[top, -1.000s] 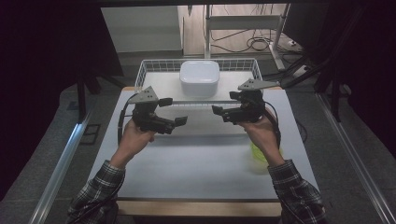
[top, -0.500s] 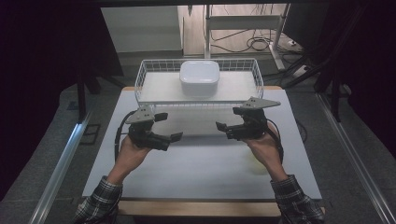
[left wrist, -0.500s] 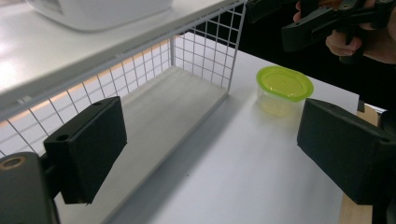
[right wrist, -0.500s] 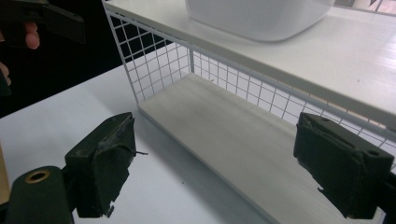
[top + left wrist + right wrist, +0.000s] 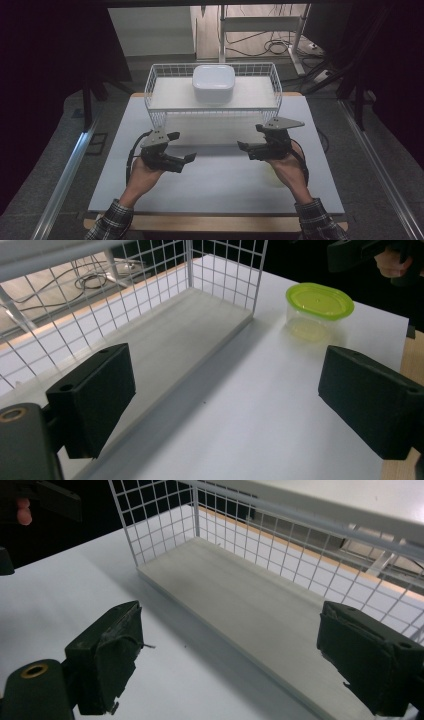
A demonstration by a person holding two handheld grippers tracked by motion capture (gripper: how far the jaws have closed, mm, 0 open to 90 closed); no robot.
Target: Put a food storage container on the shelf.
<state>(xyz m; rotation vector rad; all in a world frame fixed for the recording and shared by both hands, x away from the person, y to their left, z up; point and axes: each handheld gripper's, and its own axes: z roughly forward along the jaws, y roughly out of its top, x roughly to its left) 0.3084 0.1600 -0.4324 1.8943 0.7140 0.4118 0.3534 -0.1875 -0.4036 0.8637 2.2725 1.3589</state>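
My left gripper (image 5: 182,146) hangs low over the white table (image 5: 220,185), in front of the wire basket (image 5: 155,102), jaws open with nothing between them. My right gripper (image 5: 250,137) faces it from the right, also open and empty. A clear tub with a yellow-green lid (image 5: 320,302) stands on the table near the basket's corner, beyond my left gripper (image 5: 225,400). In the high view the right hand covers most of that tub. My right gripper (image 5: 230,660) looks along the basket's pale floor (image 5: 240,590). A white lidded box (image 5: 214,82) sits in the basket at the back.
The basket's wire walls (image 5: 220,265) rise close ahead of both grippers. The other hand and its gripper (image 5: 380,255) show at the top right of the left gripper view. A wooden edge (image 5: 215,222) runs along the table's near side. Cables (image 5: 272,47) lie on the floor behind.
Both hands have sunk from about the basket's height to just above the table and drawn back toward the near edge. Both grippers' jaws stay apart and empty.
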